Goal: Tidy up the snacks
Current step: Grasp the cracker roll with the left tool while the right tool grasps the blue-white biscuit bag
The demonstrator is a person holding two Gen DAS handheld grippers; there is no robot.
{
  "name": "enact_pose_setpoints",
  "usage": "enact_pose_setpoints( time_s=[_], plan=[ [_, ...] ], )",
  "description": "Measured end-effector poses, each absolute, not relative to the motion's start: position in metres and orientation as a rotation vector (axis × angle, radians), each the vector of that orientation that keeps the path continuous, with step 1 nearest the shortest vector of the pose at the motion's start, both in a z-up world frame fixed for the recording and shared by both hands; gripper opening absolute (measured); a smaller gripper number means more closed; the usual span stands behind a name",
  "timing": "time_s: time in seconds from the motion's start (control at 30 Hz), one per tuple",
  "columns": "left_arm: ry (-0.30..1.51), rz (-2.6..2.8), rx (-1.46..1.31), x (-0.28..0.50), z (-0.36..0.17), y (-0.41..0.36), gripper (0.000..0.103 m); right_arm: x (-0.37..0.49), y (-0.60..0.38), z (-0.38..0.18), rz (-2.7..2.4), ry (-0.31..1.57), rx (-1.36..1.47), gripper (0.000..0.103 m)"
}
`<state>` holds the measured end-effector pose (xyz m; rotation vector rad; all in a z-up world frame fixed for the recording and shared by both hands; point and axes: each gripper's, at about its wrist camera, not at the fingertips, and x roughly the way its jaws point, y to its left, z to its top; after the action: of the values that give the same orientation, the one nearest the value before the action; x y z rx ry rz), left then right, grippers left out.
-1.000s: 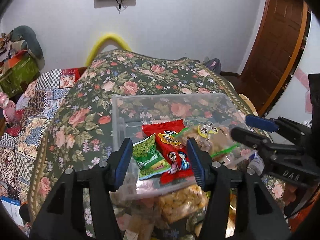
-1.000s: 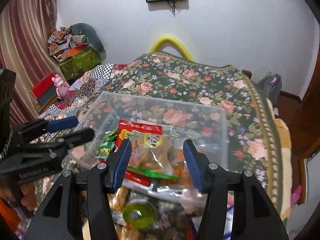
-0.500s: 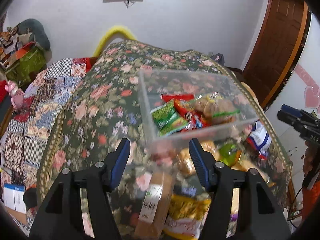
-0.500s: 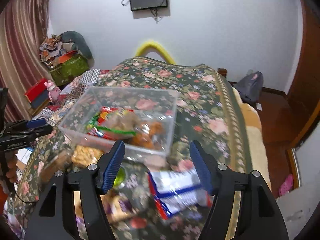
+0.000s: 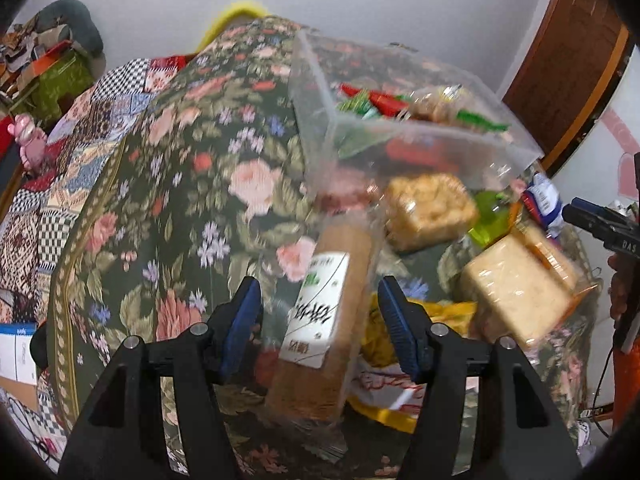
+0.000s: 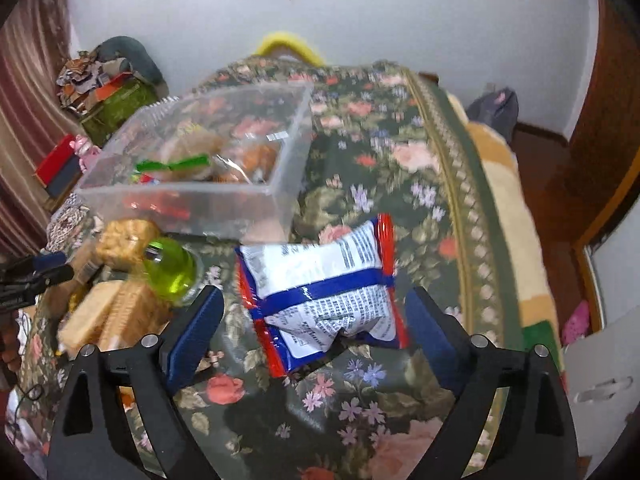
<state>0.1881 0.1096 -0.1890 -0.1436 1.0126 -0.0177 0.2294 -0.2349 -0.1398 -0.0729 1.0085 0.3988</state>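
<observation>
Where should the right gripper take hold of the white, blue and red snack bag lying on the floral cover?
Probably across the snack bag at its blue middle band, coming down from above. It lies flat and puffy between the opening right gripper jaws, untouched; its crimped red ends look floppier.

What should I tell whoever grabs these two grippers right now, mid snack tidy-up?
Left gripper: open, straddling the long brown cracker pack, not gripping.
Right gripper: jaws opening around the white, blue and red packet; nothing held.
Clear bin on the floral bedspread already holds several snacks.
Left outside, in front of the bin: those two packs, the green bottle, two cracker bundles and a yellow bag.
</observation>
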Motion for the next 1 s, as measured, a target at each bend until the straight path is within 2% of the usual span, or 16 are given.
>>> enact_pose_setpoints(
  time_s=[0.17, 0.2, 0.4, 0.5, 0.53, 0.57, 0.63, 0.77, 1.0],
  plan=[
    [1.027, -0.016, -0.144, 0.19, -0.205, 0.11, 0.061, 0.239, -0.231, -0.162, 0.388, 1.073, -0.059, 0.092],
    [1.024, -0.013, -0.14, 0.19, -0.206, 0.109, 0.061, 0.239, -0.23, -0.165, 0.384, 1.078, -0.065, 0.095],
    [0.985, 0.023, -0.073, 0.195, -0.21, 0.101, 0.061, 0.242, -0.226, -0.173, 0.377, 1.086, -0.048, 0.1],
    [0.963, 0.036, -0.053, 0.195, -0.212, 0.098, 0.054, 0.241, -0.224, -0.175, 0.379, 1.085, -0.045, 0.101],
    [0.958, 0.038, -0.047, 0.195, -0.212, 0.096, 0.049, 0.241, -0.222, -0.176, 0.381, 1.085, -0.053, 0.101],
    [0.953, 0.039, -0.048, 0.195, -0.212, 0.096, 0.042, 0.24, -0.22, -0.177, 0.383, 1.088, -0.067, 0.099],
    [0.95, 0.044, -0.061, 0.193, -0.212, 0.098, 0.038, 0.241, -0.216, -0.181, 0.375, 1.088, -0.092, 0.09],
    [0.952, 0.044, -0.084, 0.189, -0.21, 0.102, 0.035, 0.238, -0.215, -0.178, 0.375, 1.066, -0.097, 0.078],
    [0.945, 0.032, -0.1, 0.171, -0.197, 0.103, 0.035, 0.222, -0.219, -0.166, 0.382, 1.041, -0.081, 0.072]
  ],
)
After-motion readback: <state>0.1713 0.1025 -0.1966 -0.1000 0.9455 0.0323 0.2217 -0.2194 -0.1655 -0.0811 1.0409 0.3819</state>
